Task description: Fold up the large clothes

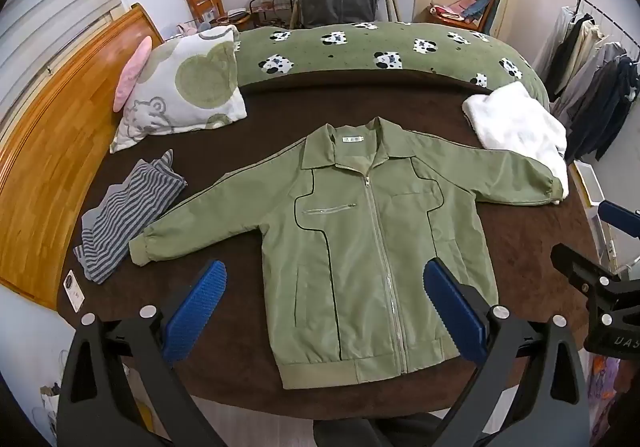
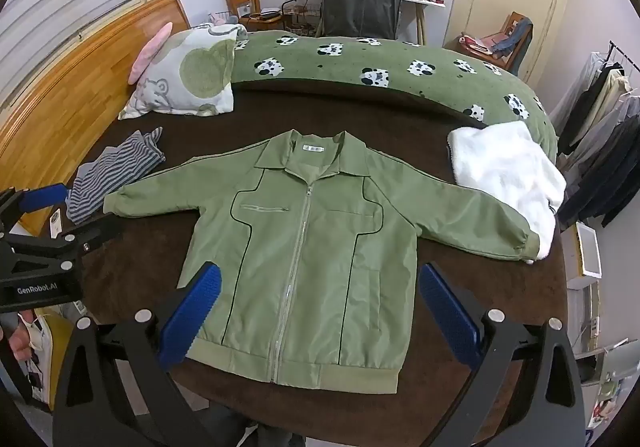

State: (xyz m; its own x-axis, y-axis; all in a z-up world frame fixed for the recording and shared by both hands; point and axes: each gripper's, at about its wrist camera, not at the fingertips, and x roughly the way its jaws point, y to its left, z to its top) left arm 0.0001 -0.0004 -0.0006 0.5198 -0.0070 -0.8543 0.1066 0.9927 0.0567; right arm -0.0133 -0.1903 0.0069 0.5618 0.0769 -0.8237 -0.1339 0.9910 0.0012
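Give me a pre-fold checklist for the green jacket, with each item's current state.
1. Green jacket flat, front up, zipped: ok.
2. Both sleeves spread out: ok.
3. Right sleeve cuff clear of white fleece: not ok, it lies against it.
4. Left sleeve cuff clear of striped garment: cannot tell, they lie close.
5. Left hand-held gripper open, holding nothing: ok.
6. Right hand-held gripper open, holding nothing: ok.
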